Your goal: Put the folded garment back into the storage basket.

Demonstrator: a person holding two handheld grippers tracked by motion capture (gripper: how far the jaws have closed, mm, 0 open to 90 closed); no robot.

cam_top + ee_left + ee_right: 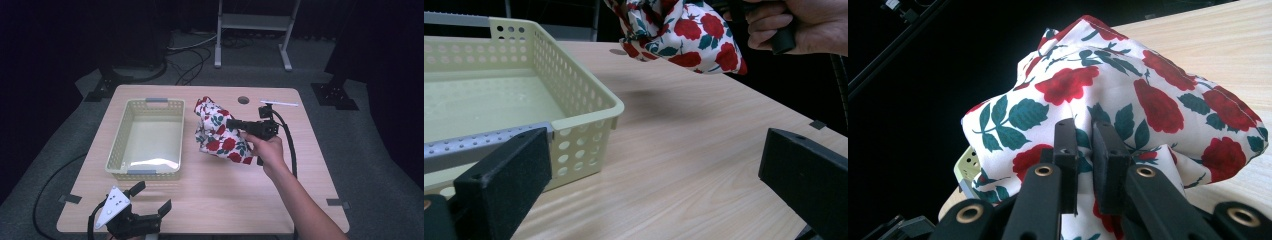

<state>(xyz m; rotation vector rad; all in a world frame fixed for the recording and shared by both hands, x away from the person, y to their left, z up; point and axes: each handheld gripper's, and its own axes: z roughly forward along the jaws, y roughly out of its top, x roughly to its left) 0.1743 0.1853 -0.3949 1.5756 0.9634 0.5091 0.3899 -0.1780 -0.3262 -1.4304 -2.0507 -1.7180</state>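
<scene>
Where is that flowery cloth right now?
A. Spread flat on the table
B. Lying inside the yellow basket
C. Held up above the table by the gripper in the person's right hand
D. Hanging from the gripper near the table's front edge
C: the right gripper is shut on the flowery cloth, which hangs bunched above the table with its shadow below, beside the yellow basket.
</scene>
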